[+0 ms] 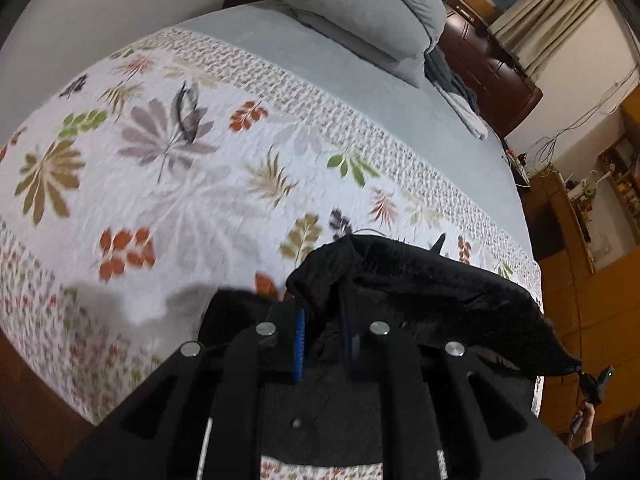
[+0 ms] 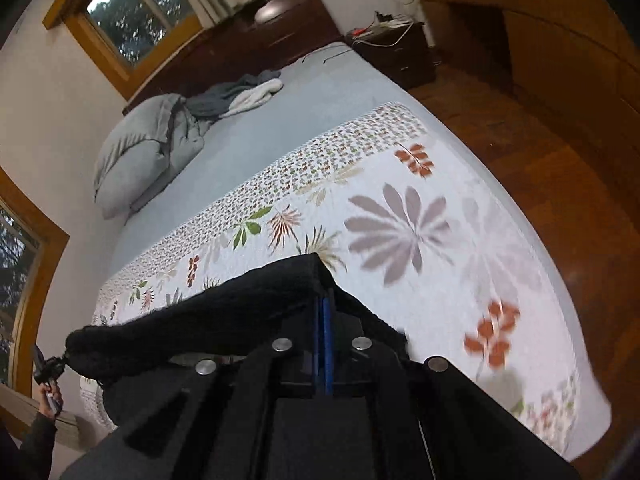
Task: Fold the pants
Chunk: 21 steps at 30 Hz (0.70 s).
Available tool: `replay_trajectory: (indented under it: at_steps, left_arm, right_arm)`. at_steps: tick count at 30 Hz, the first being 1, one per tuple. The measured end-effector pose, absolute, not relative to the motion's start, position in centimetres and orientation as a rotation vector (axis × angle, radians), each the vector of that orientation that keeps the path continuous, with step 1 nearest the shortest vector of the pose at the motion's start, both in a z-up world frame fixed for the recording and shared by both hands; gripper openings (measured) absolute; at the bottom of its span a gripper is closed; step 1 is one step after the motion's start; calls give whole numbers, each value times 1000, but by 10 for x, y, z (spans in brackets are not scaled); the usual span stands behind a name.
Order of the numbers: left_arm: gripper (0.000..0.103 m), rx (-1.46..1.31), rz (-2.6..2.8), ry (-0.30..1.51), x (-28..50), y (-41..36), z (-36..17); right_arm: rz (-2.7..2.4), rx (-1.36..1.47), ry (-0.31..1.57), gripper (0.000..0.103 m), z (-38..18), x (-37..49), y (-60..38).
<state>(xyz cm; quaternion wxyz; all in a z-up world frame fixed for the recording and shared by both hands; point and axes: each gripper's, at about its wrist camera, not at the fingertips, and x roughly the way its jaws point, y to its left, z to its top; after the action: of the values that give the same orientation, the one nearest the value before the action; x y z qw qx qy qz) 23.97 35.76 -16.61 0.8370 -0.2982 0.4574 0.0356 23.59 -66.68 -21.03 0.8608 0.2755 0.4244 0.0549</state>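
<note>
Black pants point(image 1: 432, 288) hang stretched between my two grippers above a bed with a floral quilt point(image 1: 180, 184). My left gripper point(image 1: 324, 320) is shut on one end of the pants, with bunched fabric over its blue pads. The cloth runs right to the other gripper point(image 1: 592, 380), small at the edge. In the right wrist view my right gripper point(image 2: 324, 304) is shut on a corner of the pants point(image 2: 240, 316). The fabric runs left to the left gripper point(image 2: 50, 368), held by a hand. The lower part of the pants is hidden behind the gripper bodies.
Grey pillows point(image 1: 360, 4) and crumpled clothes point(image 2: 236, 96) lie at the head of the bed on a blue-grey sheet point(image 2: 280, 120). A dark wooden headboard point(image 2: 248, 40), nightstand point(image 2: 396, 52), wooden floor point(image 2: 540, 152) and cabinets point(image 1: 600, 280) surround the bed.
</note>
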Motion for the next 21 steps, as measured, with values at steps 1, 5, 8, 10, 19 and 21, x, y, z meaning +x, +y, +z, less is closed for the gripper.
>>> replay_trajectory:
  at_steps: [1,5,8,10,19,21]
  left_arm:
    - [12,-632,79,973,234,358,-171]
    - [13,-658,89,984,208,360,-184]
    - [13,-658,83,990,195,358,-190]
    - [14,-655,78,996,189,356,-193]
    - [17,-635,93,1026,174,353,-211]
    - [18,-627,98,1034,172,352,-214]
  right_arm:
    - [106,579,891,1,-214,226,-666]
    - [70,604,897,1,-230,186,-663]
    - [58,612,909,1,-239,169,-659]
    - [54,612,914,1,-245,156,-653]
    - [20,646,934,1,-269,117,-639]
    - [17,647,940,1,-271,112,-637]
